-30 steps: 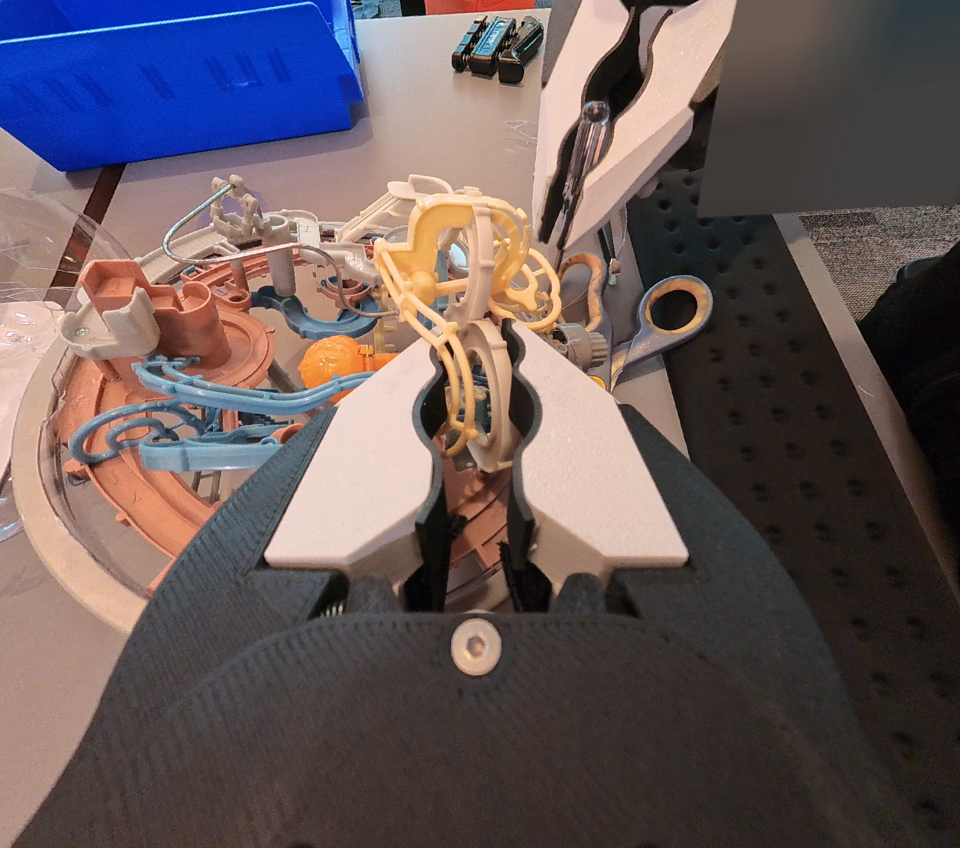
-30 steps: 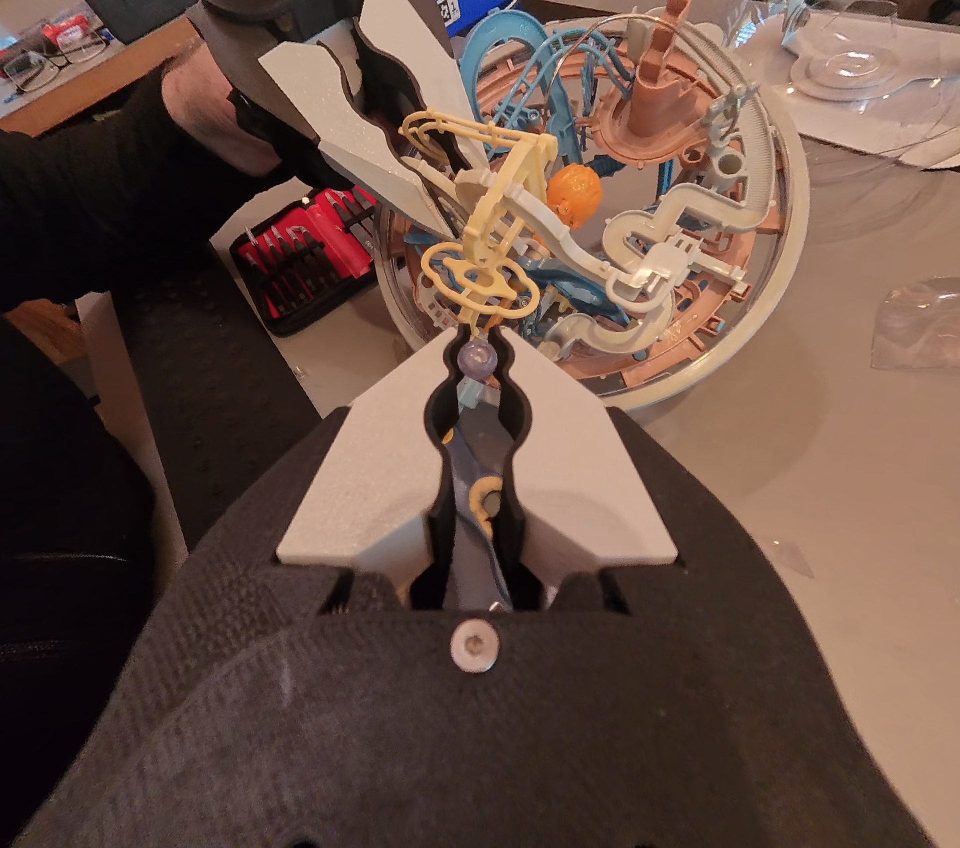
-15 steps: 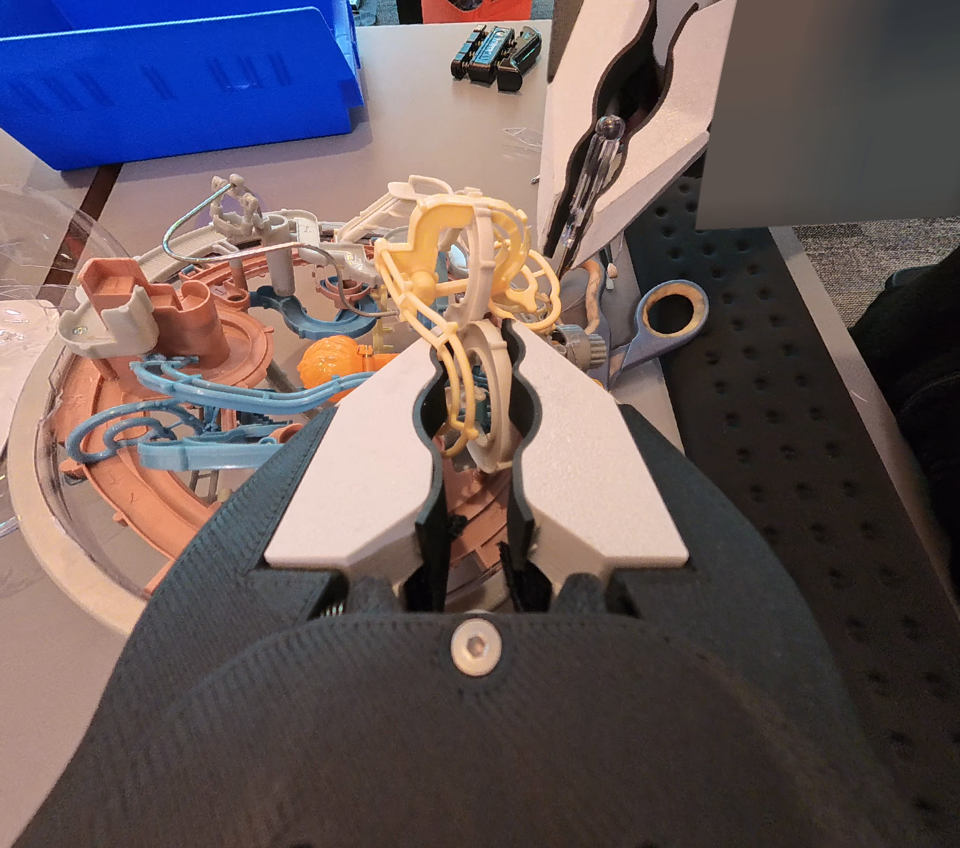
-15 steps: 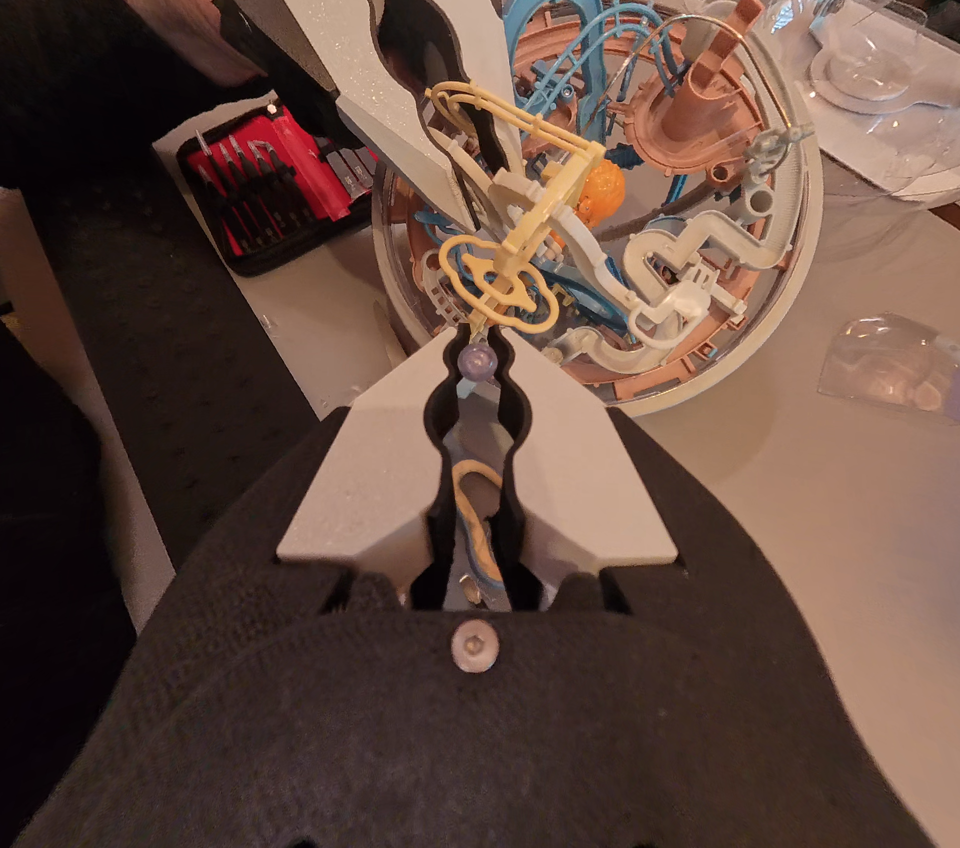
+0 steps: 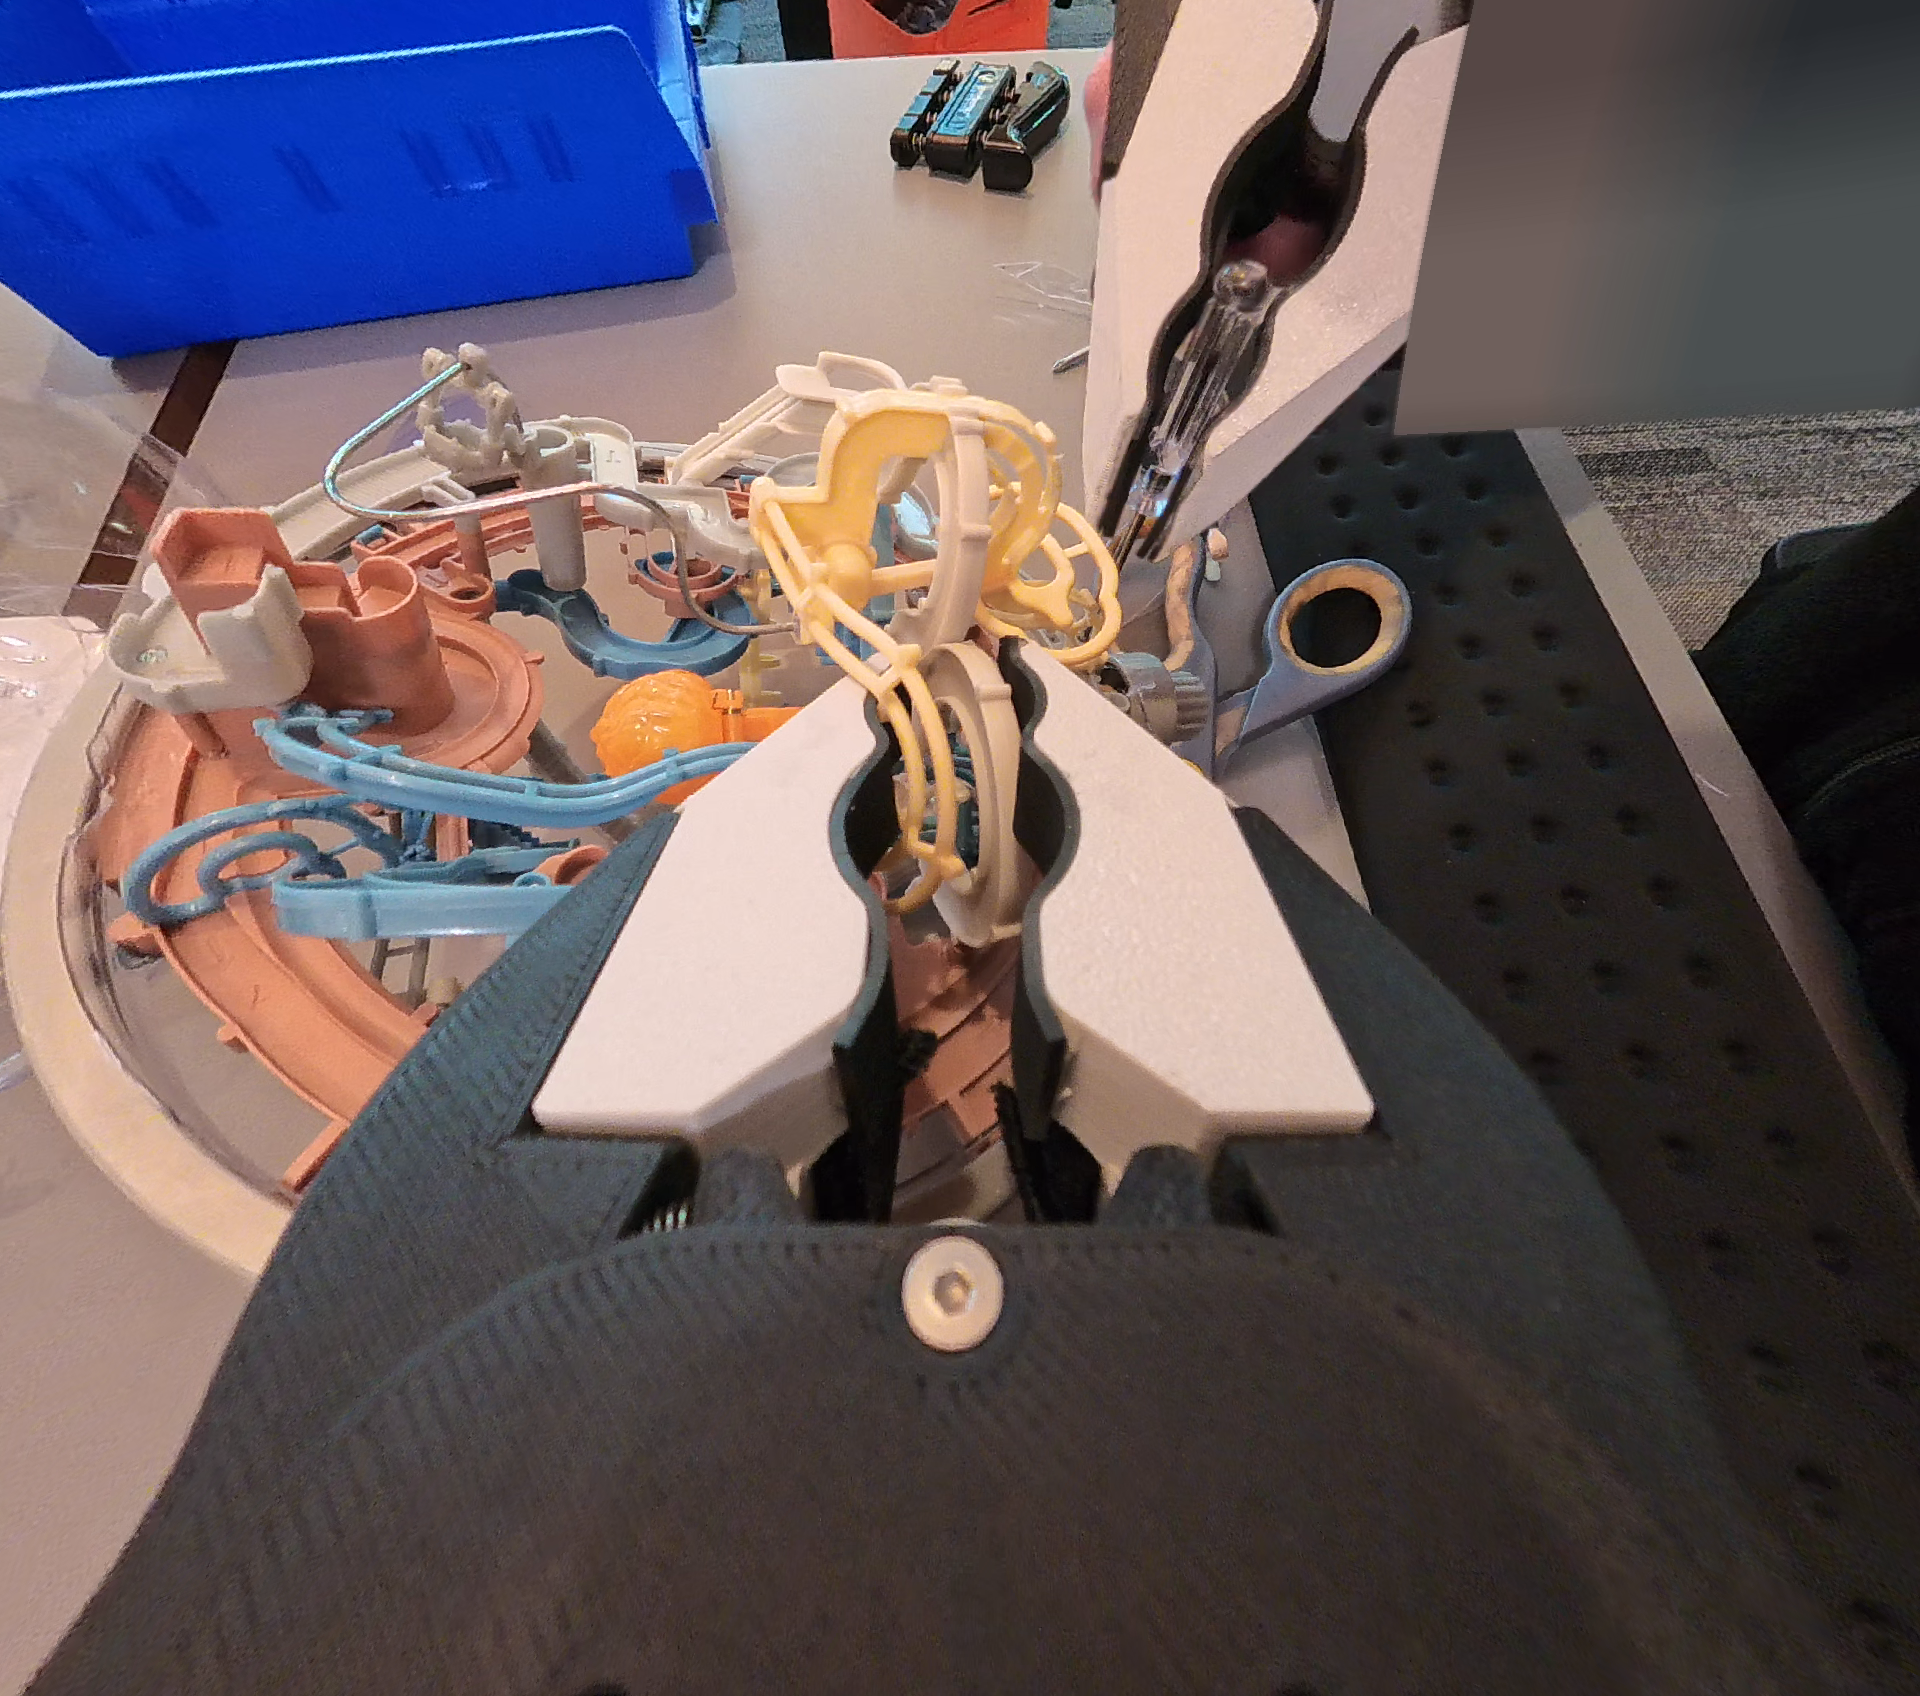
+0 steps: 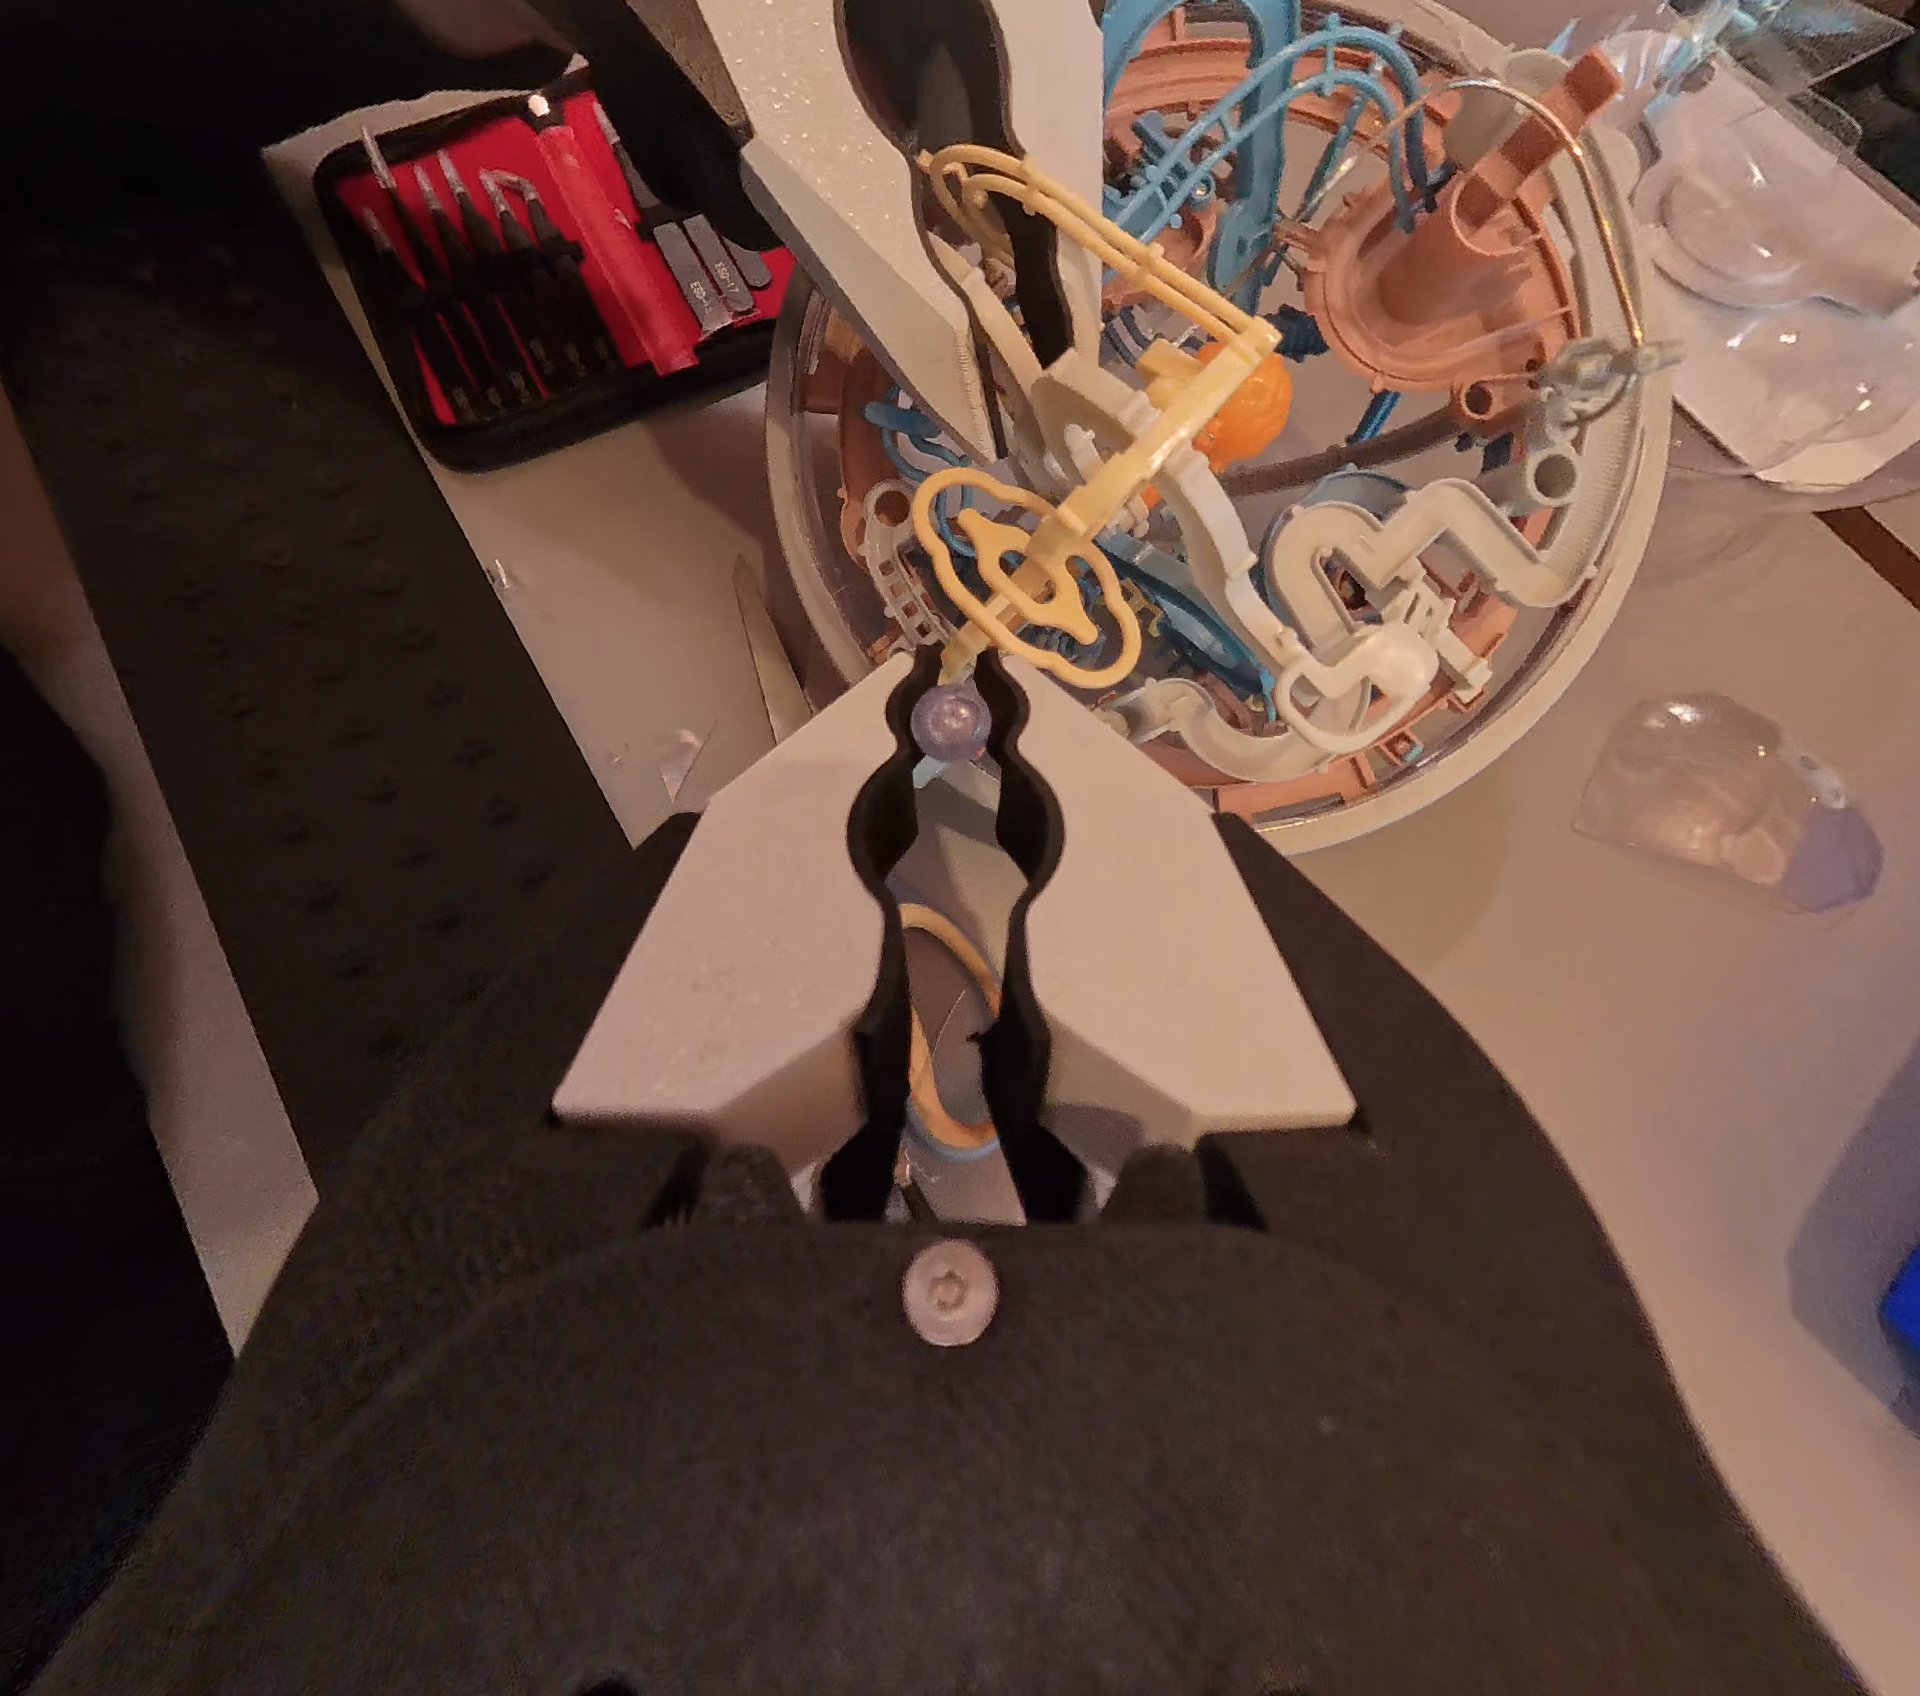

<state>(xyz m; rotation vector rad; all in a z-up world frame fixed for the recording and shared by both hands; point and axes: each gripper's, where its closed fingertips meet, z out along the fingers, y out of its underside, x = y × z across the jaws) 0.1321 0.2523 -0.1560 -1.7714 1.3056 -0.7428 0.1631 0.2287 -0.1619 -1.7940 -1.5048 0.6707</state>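
Grey table [image 5: 852,275] bears blue bins [image 5: 343,119], black perforated mat [image 5: 1558,815]

Left hand-held gripper [image 5: 951,690] clamps yellow-and-white track piece [image 5: 925,576] above maze bowl [image 5: 125,1116]. Right hand-held gripper [image 5: 1153,529] pinches a clear rod [image 5: 1195,399], possibly a tool. Desk [image 5: 831,275] beneath.

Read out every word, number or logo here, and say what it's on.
I don't copy out writing; here is only where it sits.
Grey tweezer handles in the red tool case: small dark print.
Black blocks on the table: a faint mark, too blurred to read.
No other writing shows.
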